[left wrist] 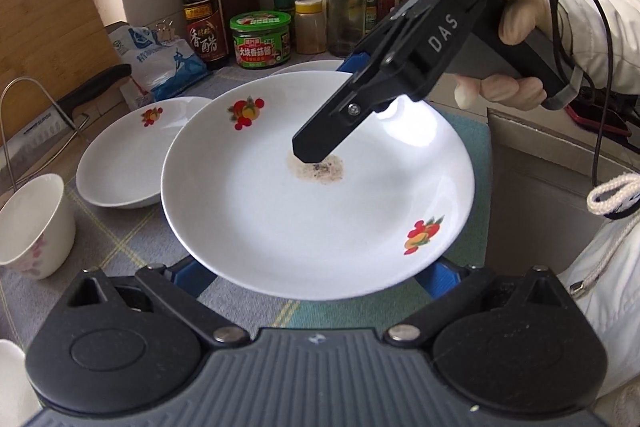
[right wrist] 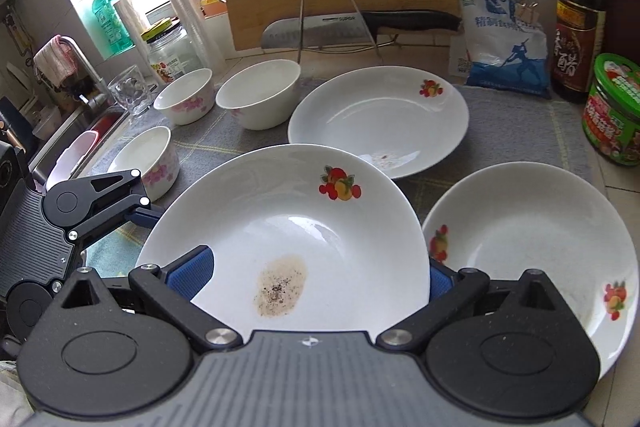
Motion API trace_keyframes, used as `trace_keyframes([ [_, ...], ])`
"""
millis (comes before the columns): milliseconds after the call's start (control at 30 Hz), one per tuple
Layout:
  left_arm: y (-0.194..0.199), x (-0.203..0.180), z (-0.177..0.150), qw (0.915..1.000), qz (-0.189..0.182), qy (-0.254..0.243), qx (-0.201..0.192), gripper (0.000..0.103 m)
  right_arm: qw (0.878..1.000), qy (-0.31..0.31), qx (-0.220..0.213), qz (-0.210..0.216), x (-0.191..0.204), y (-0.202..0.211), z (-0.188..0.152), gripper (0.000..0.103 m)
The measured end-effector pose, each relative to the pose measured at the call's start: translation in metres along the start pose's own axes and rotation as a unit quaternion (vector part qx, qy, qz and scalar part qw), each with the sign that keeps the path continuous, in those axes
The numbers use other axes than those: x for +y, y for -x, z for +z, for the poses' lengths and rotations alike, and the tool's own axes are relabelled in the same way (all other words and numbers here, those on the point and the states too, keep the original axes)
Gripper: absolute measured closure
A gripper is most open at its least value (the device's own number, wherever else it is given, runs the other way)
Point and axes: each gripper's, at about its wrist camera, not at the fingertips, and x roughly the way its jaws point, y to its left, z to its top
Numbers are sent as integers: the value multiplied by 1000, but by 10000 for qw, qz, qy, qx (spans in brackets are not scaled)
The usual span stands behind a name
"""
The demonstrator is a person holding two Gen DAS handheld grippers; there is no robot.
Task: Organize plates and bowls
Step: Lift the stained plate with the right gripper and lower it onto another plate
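Grey checked cloth covers the counter and carries all the crockery.

Largest item: the fruit-print plate, raised off the cloth near its front edge. We judge it is lifted to be stacked on one of its mates.

Right gripper: jaws pinching the plate's wall. One finger lies across the inside and the other sits outside, under the far rim. That bite suits a shallow dish that cannot be spanned.

Left gripper: jaws spread wide, both blue tips tucked under the near rim. It probably props the weight from below (we cannot tell whether it actually touches).

Second plate: flat toward the back edge of the cloth, empty, and the likelier base for a stack.

Third plate: at the right edge, just beside the held one.

Three flowered bowls sit along the left side, kept apart from the plates: one at the back, another beside it, and the last nearer the front.

Smallest: a brown speckled stain in the held plate's well. We suspect dried residue, which would transfer if another dish goes on top.
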Motion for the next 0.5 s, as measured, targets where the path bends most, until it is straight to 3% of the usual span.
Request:
trace_keyframes([
  [500,-76,-18,61,9990,-351,-266,-18,1,9979,-408,-191,-462,-87,29,-8,0],
])
